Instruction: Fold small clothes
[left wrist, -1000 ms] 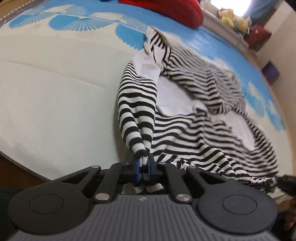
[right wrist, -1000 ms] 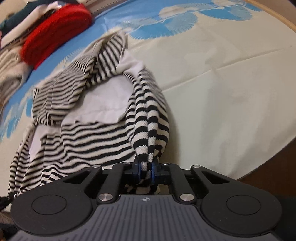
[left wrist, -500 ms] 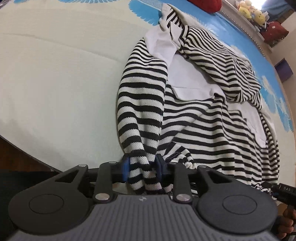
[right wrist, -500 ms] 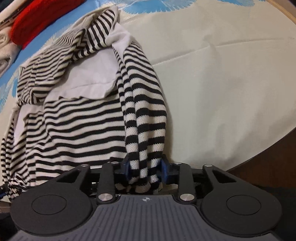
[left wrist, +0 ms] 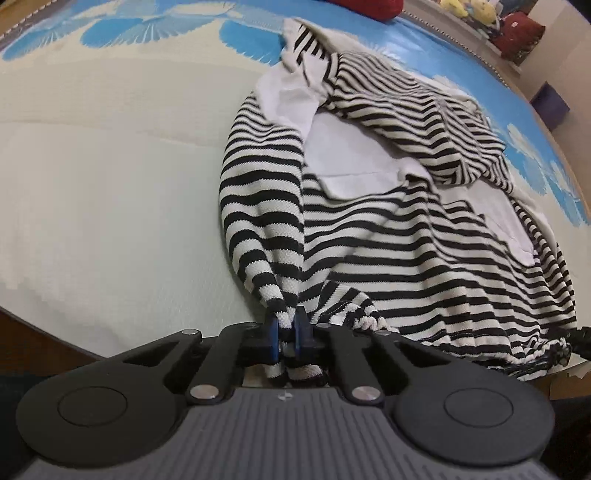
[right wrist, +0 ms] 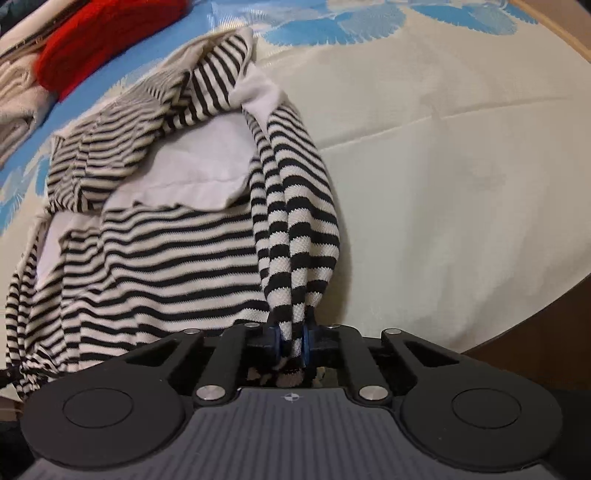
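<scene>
A black-and-white striped garment point(left wrist: 424, 236) with white panels lies crumpled on the bed. It also shows in the right wrist view point(right wrist: 159, 258). My left gripper point(left wrist: 286, 328) is shut on a bunched striped corner at the garment's near left edge, which rises from the bed into the jaws. My right gripper point(right wrist: 293, 341) is shut on the bunched striped corner at the near right edge. The pinched cloth hangs down behind each pair of fingers.
The cream bedcover point(left wrist: 110, 206) with blue fan patterns lies under the garment. A red garment point(right wrist: 107, 48) and folded pale clothes point(right wrist: 14, 99) lie at the back. The bed's near edge and dark floor point(right wrist: 535, 339) are close. Soft toys point(left wrist: 469, 9) sit far back.
Half a second ago both grippers' jaws stood wider around the cloth near the bed. Now both are pinched tight on the corners and the views sit higher, with the striped corners pulled up.
</scene>
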Tool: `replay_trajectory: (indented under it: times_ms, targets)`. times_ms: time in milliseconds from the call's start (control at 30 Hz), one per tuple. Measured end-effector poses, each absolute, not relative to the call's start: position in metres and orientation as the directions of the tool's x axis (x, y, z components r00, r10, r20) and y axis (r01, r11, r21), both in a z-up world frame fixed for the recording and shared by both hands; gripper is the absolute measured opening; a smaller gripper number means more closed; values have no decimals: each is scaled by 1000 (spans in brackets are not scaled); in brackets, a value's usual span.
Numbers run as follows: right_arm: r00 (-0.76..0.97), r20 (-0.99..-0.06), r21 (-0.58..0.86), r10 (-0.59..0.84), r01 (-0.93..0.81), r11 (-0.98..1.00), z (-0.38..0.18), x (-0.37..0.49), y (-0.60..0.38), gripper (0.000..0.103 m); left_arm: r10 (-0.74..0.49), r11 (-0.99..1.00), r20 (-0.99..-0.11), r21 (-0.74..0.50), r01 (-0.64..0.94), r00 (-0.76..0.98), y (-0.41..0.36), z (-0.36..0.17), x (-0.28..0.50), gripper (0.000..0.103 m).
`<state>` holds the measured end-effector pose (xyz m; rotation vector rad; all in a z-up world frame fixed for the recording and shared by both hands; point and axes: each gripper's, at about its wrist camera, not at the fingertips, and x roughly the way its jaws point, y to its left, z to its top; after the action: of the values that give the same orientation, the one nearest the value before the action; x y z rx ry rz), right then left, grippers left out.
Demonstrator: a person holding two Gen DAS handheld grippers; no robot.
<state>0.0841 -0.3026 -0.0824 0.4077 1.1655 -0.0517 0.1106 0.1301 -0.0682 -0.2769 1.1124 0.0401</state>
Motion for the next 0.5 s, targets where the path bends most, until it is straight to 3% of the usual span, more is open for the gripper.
replay_trajectory:
  times_ms: [233, 500]
  targets:
    - [525, -837, 308, 154, 219, 926, -51, 78, -306, 8, -122, 973, -827, -209, -100, 548, 124, -32, 103, 7]
    - [688, -694, 409, 212, 134, 903, 30, 68, -330, 7, -169, 974, -732, -228, -3, 660, 133, 47, 90, 6]
